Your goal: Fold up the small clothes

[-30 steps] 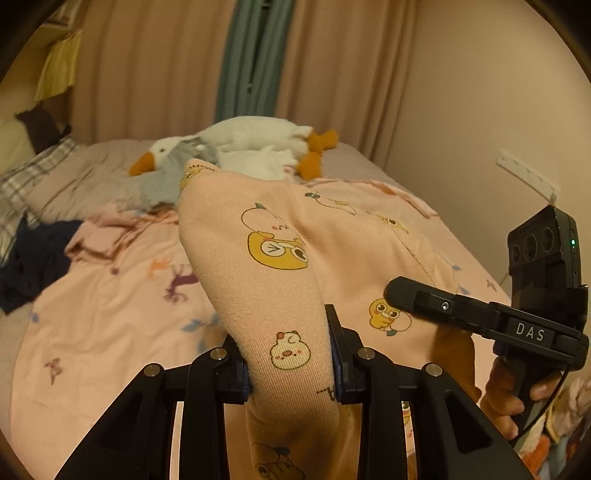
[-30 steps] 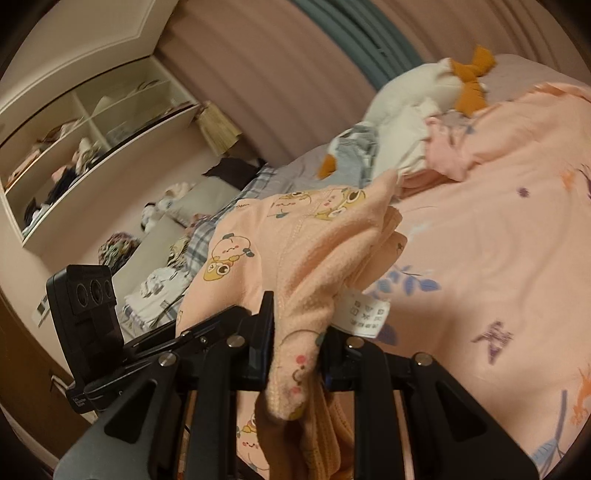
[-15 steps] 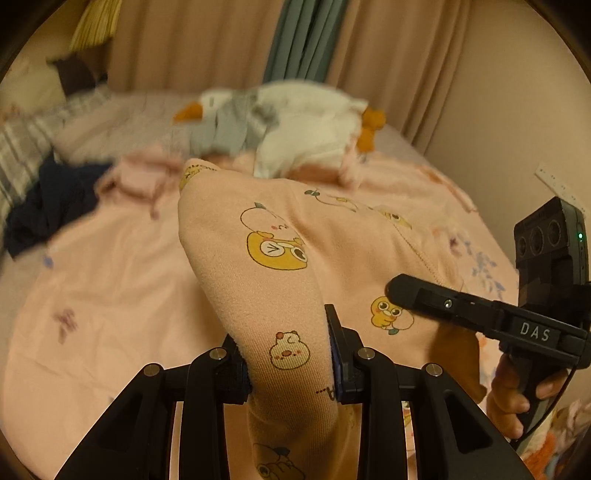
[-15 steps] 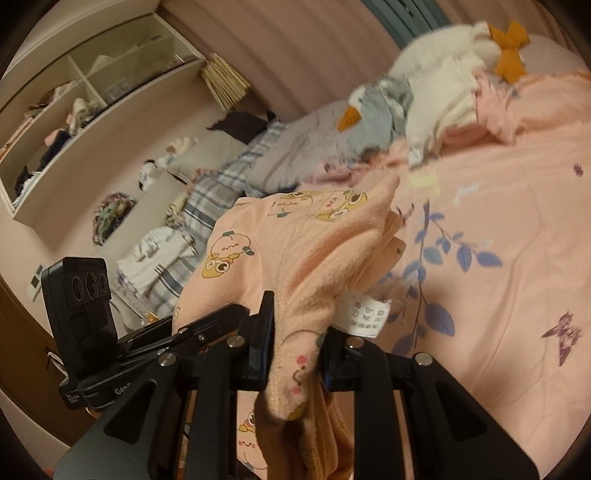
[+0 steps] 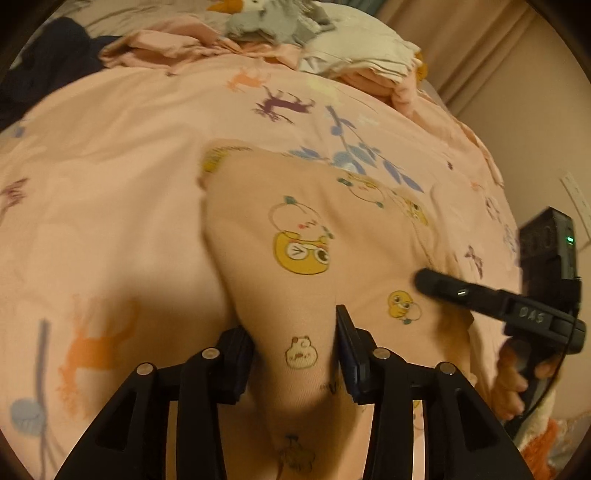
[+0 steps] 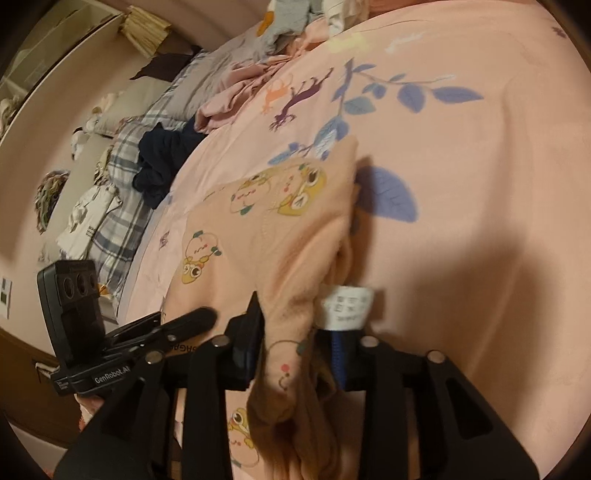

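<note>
A bed is covered by a pink bedsheet printed with blue leaves and small animal figures (image 5: 110, 155), and it fills most of both views. At its far end a white and grey plush goose with an orange beak (image 5: 280, 22) is seen, beside a crumpled pink cloth (image 5: 170, 48) and a dark navy garment (image 6: 166, 158). A grey checked blanket (image 6: 122, 218) lies along the side of the bed.

A small peach fleece garment printed with yellow cartoon animals (image 5: 303, 236) is spread over the sheet, its far part lying on the bed. Its near edge is gathered into two bunches, and each bunch passes between the jaws of one gripper.

The left gripper (image 5: 295, 354) has the fabric bunch between its black fingers (image 5: 236, 358); the jaws have just been opening, and a dark gap is seen beside the right pad, so the cloth is no longer clamped. The right gripper (image 6: 295, 347) also has its jaws just opened; the cloth and its white care label (image 6: 347, 306) hang loosely between them. In the left view, a hand (image 5: 517, 376) is seen on the handle of the right gripper.
</note>
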Available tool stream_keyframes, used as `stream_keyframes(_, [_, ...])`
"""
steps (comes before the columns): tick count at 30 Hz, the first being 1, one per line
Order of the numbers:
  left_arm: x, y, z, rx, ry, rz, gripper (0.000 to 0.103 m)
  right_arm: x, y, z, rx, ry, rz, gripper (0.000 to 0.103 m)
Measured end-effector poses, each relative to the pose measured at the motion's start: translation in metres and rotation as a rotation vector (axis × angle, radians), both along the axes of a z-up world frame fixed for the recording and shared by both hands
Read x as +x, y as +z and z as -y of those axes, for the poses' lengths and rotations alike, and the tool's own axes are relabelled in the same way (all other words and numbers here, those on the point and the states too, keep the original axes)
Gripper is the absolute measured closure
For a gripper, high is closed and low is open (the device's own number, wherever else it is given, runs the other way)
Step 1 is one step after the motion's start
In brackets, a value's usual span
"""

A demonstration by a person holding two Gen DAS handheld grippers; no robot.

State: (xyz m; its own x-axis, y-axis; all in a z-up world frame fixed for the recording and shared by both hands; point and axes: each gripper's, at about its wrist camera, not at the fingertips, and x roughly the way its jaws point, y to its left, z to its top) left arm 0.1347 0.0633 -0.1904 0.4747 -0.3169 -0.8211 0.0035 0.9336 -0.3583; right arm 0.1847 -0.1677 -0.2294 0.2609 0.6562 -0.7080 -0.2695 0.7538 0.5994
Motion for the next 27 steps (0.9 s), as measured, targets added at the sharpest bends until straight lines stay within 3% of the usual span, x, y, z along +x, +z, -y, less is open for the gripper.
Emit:
stream_keyframes(2, [-0.008, 0.014, 0.004, 0.08, 0.017, 0.03, 0.06, -0.007, 0.018, 0.007, -0.026, -0.029, 0.069, 0.07])
stream_keyframes(4, [-0.02, 0.029, 0.005, 0.161, 0.04, 0.113, 0.06, -0.014, 0.033, 0.009, -0.051, -0.045, 0.14, 0.074])
stream_keyframes(7, [-0.033, 0.044, 0.006, 0.201, 0.07, 0.197, 0.06, -0.024, 0.054, 0.008, -0.067, -0.04, 0.194, 0.078])
stream_keyframes(12, [-0.03, 0.035, 0.008, 0.188, 0.068, 0.147, 0.07, -0.034, 0.058, -0.008, -0.106, 0.011, 0.223, 0.089])
stream_keyframes(15, [-0.023, 0.01, 0.012, 0.188, 0.058, 0.067, 0.072, -0.033, 0.037, -0.016, -0.172, 0.039, 0.18, 0.093])
stream_keyframes(18, [-0.02, -0.006, 0.016, 0.212, 0.056, 0.042, 0.072, -0.026, 0.011, -0.017, -0.223, 0.023, 0.097, 0.1])
stream_keyframes(22, [-0.021, 0.0, 0.015, 0.21, 0.064, 0.036, 0.072, -0.022, 0.005, -0.014, -0.198, 0.014, 0.078, 0.1])
stream_keyframes(27, [-0.025, 0.022, 0.016, 0.222, 0.095, 0.057, 0.072, -0.032, 0.031, -0.015, -0.228, -0.003, 0.104, 0.094])
